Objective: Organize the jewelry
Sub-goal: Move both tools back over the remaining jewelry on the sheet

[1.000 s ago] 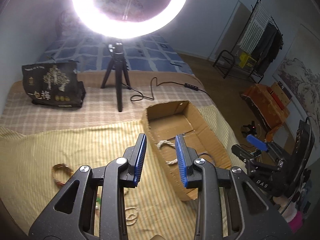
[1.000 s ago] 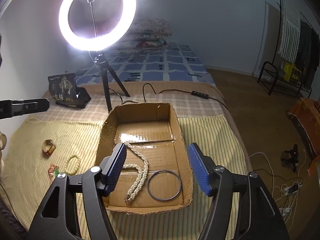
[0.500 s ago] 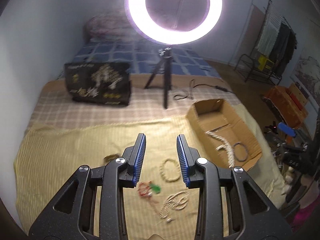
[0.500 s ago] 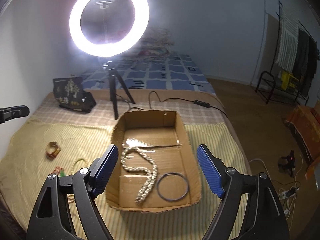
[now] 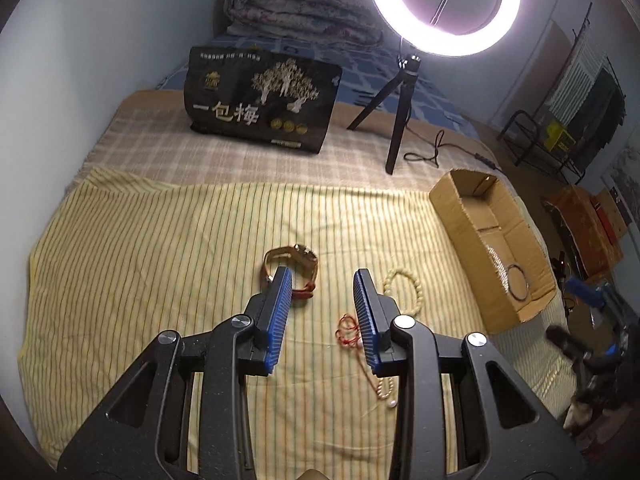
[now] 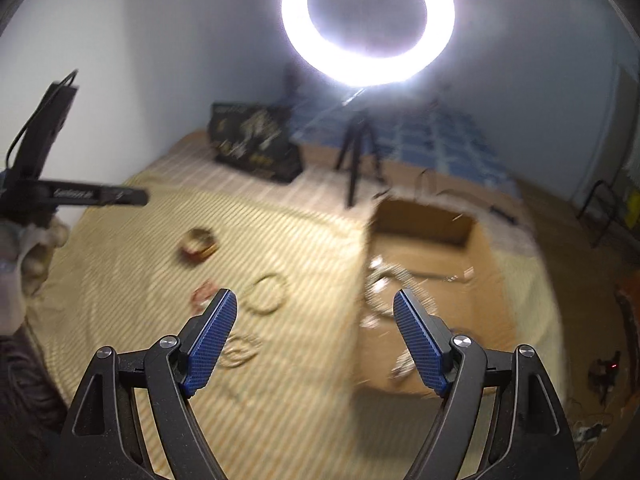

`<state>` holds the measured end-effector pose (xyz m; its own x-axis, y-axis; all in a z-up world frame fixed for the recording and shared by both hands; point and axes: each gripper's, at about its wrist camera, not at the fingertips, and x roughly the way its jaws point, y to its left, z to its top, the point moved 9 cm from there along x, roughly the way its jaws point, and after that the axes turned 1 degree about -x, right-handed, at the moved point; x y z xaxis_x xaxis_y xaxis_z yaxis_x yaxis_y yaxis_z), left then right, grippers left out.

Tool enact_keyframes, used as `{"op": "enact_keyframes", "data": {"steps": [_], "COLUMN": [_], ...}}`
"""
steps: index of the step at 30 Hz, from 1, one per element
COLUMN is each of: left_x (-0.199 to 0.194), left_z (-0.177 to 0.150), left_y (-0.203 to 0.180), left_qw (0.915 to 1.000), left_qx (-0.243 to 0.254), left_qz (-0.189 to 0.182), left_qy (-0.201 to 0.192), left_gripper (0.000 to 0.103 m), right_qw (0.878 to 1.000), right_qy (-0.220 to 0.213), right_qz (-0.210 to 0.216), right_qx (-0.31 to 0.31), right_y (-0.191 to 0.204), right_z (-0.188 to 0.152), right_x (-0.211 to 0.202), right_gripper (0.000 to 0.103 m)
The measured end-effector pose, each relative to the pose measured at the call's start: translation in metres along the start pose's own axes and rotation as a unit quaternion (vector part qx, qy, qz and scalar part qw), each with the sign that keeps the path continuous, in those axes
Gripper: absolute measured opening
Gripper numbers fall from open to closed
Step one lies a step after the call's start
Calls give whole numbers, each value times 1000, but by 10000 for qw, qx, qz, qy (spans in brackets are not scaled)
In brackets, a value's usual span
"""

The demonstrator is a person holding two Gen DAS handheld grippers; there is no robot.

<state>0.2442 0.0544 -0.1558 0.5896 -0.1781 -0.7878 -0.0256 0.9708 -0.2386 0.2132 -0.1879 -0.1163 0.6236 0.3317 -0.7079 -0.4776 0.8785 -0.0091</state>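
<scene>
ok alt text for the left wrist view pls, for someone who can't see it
The open left gripper hovers empty over a yellow striped cloth, its blue jaws pointing at a brown-strapped watch. A red cord bracelet and a cream bead bracelet lie just right; a cardboard box sits farther right.

A home bedroom: bed, folded quilt, clothes rack by the wall.

A watch, bracelet and cord lay on the bed. The box sat right of them, holding a ring.
</scene>
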Motion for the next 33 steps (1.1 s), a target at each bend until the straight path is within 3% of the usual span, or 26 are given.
{"op": "enact_keyframes", "data": {"steps": [8, 14, 20, 26, 33], "left_x": [23, 46, 70, 96, 118], "left_z": [-20, -39, -46, -59, -66], "left_y": [5, -3, -9, -30, -36], "left_qw": [9982, 9929, 9859, 9815, 9778], "left_qx": [-156, -249, -518, -303, -418], "left_qz": [-246, -532, -731, -676, -603], "left_qy": [531, 1036, 1415, 1764, 1965], "left_gripper": [32, 32, 32, 32, 32], "right_qw": [9933, 9872, 9833, 9818, 9798], "right_qy": [978, 1447, 1678, 1773, 1862], "right_qz": [513, 638, 693, 682, 721], "right_qx": [-343, -202, -139, -77, 74], "right_y": [46, 50, 52, 51, 52], "right_z": [-42, -66, -80, -84, -86], "right_x": [46, 73, 89, 99, 112], "right_gripper": [80, 80, 80, 80, 71]}}
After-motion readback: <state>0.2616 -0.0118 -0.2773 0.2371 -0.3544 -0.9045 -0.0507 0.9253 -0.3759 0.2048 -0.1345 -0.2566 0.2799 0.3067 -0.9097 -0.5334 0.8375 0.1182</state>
